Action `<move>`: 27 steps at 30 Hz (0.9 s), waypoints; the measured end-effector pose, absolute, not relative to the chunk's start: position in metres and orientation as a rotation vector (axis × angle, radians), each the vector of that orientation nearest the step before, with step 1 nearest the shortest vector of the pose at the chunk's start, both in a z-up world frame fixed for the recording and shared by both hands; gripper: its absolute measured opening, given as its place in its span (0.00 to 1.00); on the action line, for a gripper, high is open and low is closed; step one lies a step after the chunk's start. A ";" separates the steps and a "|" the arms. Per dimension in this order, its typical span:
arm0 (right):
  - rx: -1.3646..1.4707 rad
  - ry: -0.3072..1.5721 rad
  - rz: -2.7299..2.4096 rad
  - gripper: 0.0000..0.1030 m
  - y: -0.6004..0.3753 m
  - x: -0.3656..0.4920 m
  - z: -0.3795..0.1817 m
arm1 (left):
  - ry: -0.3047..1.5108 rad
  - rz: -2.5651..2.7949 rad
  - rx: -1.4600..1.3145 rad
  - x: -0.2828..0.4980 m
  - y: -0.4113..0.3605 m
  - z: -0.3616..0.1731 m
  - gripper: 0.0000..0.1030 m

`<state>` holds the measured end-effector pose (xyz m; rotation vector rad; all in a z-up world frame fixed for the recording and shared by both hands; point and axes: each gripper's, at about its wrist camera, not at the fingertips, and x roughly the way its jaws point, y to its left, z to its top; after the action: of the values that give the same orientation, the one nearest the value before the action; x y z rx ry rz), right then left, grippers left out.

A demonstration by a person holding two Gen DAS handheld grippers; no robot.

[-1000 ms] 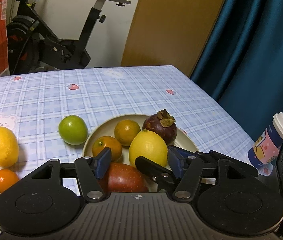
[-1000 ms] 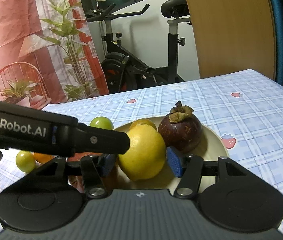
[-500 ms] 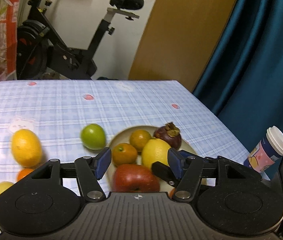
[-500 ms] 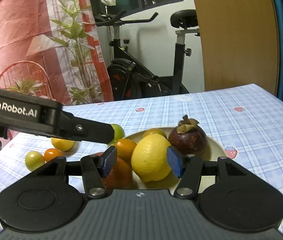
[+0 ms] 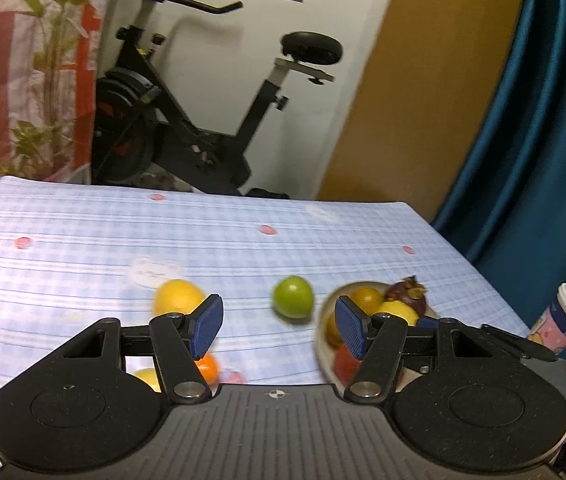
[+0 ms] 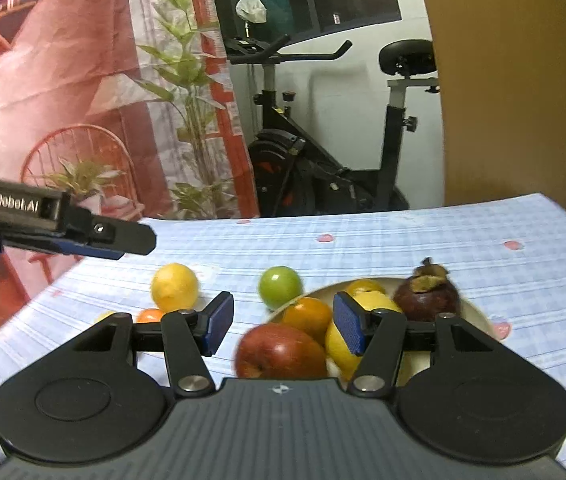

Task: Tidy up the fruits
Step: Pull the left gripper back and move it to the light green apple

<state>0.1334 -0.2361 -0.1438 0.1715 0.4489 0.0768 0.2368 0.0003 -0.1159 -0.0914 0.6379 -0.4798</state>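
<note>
A cream plate [image 6: 473, 314] on the checked tablecloth holds a red apple [image 6: 279, 354], two oranges [image 6: 309, 314], a yellow lemon [image 6: 337, 338] and a mangosteen [image 6: 429, 294]. The plate also shows in the left wrist view [image 5: 321, 322]. Loose on the cloth lie a green fruit [image 5: 293, 296], a yellow lemon [image 5: 177, 298], a small orange [image 5: 209, 368] and a small yellow fruit [image 5: 147, 376]. My left gripper [image 5: 277, 328] is open and empty, above the cloth left of the plate. My right gripper [image 6: 283, 328] is open and empty, just before the apple.
A paper cup [image 5: 565, 322] with a white lid stands at the table's right edge. An exercise bike [image 5: 203, 120] stands behind the table, a blue curtain [image 5: 543, 120] to the right. The left gripper's arm [image 6: 59, 230] juts in at left in the right wrist view.
Both grippers have pulled back and up from the plate. The left one has swung left, so the loose fruits now lie ahead of it. The right gripper's jaws no longer flank the lemon.
</note>
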 end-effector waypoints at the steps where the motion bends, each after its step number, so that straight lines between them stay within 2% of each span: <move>1: 0.172 0.455 0.079 0.57 -0.233 0.135 -0.144 | 0.637 -0.469 -0.094 0.236 0.006 -0.115 0.63; 27: 0.042 0.541 0.251 0.57 -0.164 0.163 -0.158 | 0.668 -0.360 -0.128 0.234 0.088 -0.128 0.63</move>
<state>0.1626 -0.1640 -0.1578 0.0421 0.5406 0.2510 0.2345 0.0885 -0.1280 -0.1280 0.6678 -0.3597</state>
